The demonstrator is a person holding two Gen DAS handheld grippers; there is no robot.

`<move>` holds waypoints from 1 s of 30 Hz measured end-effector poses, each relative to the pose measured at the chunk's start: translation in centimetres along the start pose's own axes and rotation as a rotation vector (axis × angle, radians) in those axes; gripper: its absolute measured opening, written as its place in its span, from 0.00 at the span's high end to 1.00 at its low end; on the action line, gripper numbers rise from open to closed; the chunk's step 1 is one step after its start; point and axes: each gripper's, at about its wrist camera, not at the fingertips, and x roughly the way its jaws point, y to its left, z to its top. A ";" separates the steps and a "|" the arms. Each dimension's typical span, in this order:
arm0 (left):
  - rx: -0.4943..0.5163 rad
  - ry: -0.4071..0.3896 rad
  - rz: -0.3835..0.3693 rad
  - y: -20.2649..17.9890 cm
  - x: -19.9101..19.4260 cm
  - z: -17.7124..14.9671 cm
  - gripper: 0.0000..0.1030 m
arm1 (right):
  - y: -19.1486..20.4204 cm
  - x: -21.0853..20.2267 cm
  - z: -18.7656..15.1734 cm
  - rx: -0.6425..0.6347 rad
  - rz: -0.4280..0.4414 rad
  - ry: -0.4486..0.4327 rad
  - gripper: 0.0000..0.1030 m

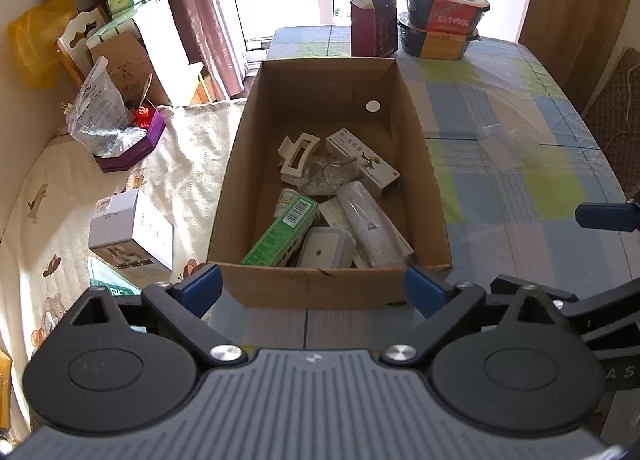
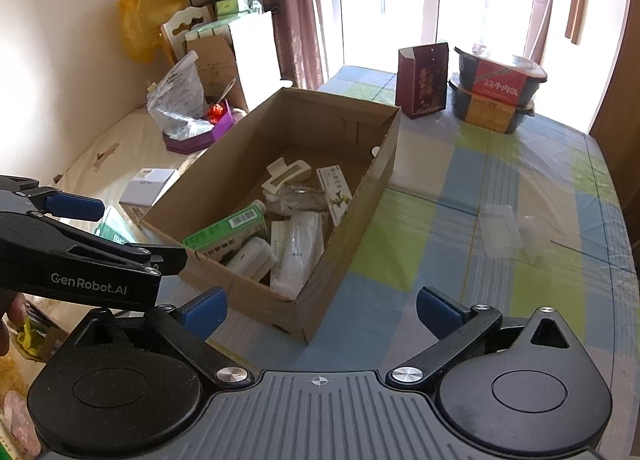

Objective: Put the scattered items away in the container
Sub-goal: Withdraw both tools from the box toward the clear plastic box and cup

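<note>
An open cardboard box (image 1: 320,88) (image 2: 360,228) stands on the checked tablecloth. Inside lie a white hair claw (image 1: 298,156) (image 2: 286,176), a green carton (image 1: 282,232) (image 2: 228,232), a white medicine box (image 1: 362,160) (image 2: 336,196), a white tube (image 1: 368,224) (image 2: 298,256) and a small white case (image 1: 326,252) (image 2: 252,260). My left gripper (image 1: 314,288) (image 2: 120,232) is open and empty at the box's near end. My right gripper (image 2: 322,312) is open and empty by the box's near right corner. A clear plastic container (image 2: 500,236) lies on the cloth to the right of the box.
A maroon carton (image 1: 374,26) (image 2: 422,80) and two stacked meal bowls (image 1: 442,22) (image 2: 496,88) stand at the table's far end. Left of the table is a bed with a white box (image 1: 132,232), a purple tray (image 1: 132,144) and bags. A chair (image 1: 616,108) stands at the right.
</note>
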 end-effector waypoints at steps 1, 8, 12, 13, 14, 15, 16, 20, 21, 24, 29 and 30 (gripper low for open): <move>0.003 0.000 -0.002 -0.1 -0.1 -0.2 0.06 | 0.0 -0.1 -0.2 -0.001 0.000 0.002 0.00; 0.016 0.003 -0.010 -0.9 -0.4 -1.3 0.05 | -0.1 -0.5 -1.4 0.001 -0.001 0.018 0.00; 0.018 0.005 -0.016 -1.3 -0.6 -1.7 0.05 | -0.4 -0.8 -1.9 0.006 -0.004 0.024 0.00; 0.018 0.006 -0.017 -1.4 -0.6 -1.7 0.05 | -0.5 -0.9 -2.0 0.006 -0.004 0.025 0.00; 0.018 0.006 -0.018 -1.4 -0.7 -1.8 0.05 | -0.6 -0.9 -2.0 0.007 -0.005 0.026 0.00; 0.019 0.006 -0.018 -1.5 -0.7 -1.9 0.05 | -0.7 -1.0 -2.1 0.010 -0.006 0.027 0.00; 0.019 0.007 -0.018 -1.6 -0.8 -1.9 0.05 | -0.8 -1.0 -2.2 0.013 -0.006 0.028 0.00; 0.022 0.005 -0.017 -2.0 -1.0 -2.0 0.05 | -1.2 -1.3 -2.5 0.022 -0.006 0.030 0.00; 0.024 0.005 -0.017 -2.1 -1.0 -2.0 0.05 | -1.4 -1.4 -2.6 0.025 -0.007 0.030 0.00; 0.029 0.006 -0.021 -2.6 -1.1 -2.1 0.05 | -1.9 -1.6 -2.8 0.038 -0.011 0.033 0.00; 0.043 0.018 -0.037 -3.7 -0.9 -2.3 0.05 | -3.4 -1.8 -3.4 0.072 -0.020 0.043 0.00; 0.046 0.021 -0.039 -3.9 -0.8 -2.3 0.05 | -3.8 -1.9 -3.5 0.079 -0.022 0.045 0.00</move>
